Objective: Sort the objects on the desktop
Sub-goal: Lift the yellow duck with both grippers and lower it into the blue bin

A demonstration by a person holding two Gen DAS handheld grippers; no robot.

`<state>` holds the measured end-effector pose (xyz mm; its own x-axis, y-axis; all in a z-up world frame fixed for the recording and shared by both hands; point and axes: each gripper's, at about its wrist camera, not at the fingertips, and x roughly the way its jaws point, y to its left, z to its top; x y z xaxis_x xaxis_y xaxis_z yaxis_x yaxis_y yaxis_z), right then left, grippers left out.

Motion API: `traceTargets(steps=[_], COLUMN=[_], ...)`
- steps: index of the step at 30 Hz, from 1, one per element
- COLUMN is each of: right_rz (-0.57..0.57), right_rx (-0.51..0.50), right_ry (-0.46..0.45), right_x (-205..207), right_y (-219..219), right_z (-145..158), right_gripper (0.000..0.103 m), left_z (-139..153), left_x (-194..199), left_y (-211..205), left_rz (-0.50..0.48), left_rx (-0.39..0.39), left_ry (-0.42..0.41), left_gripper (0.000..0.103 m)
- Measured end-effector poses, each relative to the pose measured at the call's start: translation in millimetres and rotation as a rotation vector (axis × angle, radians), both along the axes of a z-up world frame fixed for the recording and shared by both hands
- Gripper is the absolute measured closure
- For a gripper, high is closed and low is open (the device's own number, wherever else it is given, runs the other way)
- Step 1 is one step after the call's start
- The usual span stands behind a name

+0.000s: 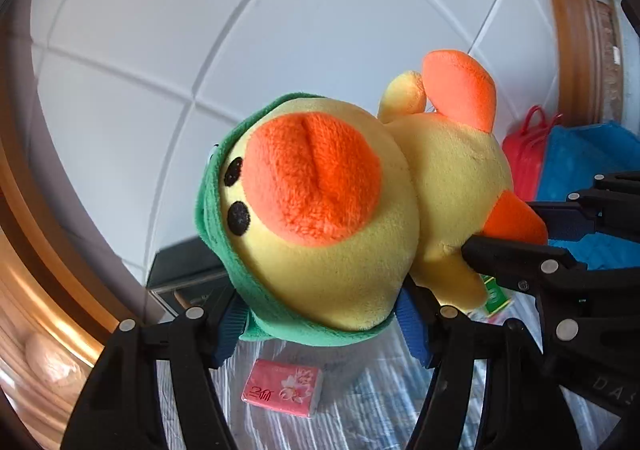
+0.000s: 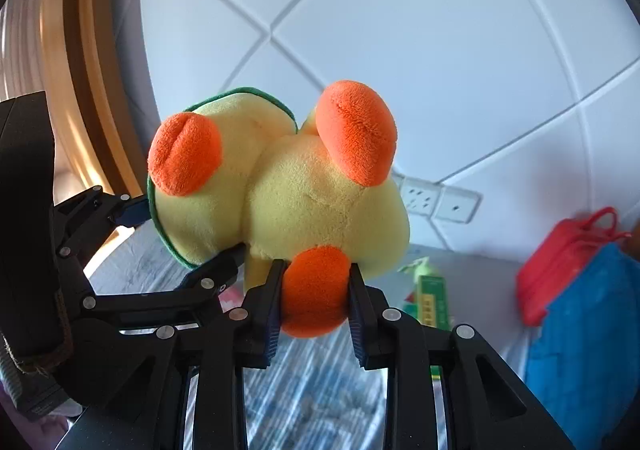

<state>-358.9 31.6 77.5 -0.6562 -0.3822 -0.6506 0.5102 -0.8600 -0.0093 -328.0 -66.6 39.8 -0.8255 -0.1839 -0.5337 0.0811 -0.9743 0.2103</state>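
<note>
White tiled wall (image 1: 160, 29) behind, plush duck (image 1: 340, 209) clamped by left tool (image 1: 320, 314) and right tool (image 2: 316, 290), pink tissue pack (image 1: 282, 388) below

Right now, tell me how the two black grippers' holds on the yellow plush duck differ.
The left gripper clamps the yellow plush duck by its green-hooded head; the right gripper pinches one orange foot. The left's fingers stand wide apart around that bulk; the right's sit closer together. Both have black fingers with blue pads and hold the duck above the table.
</note>
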Motion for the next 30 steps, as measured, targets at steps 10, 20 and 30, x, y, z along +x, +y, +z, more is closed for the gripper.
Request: traceTargets(steps=[10,20,30], right_rz=[-0.167,-0.405,-0.544], right_rx=[-0.013,0.08,0.181], right_ry=[0.141,0.212,0.075], right_x=[83,129,128], right_y=[137,311,443], right_z=[101,152,117], right_gripper=[0.075,0.075,0.075], left_z=[93,131,87], left_x=[44,56,52], left_y=[152,366,514], left_rz=[-0.179,-0.429,-0.555], left_rx=[-0.013,0.05,0.031], left_ry=[0.125,0.143,-0.001], left_gripper=[0.036,0.035,0.031])
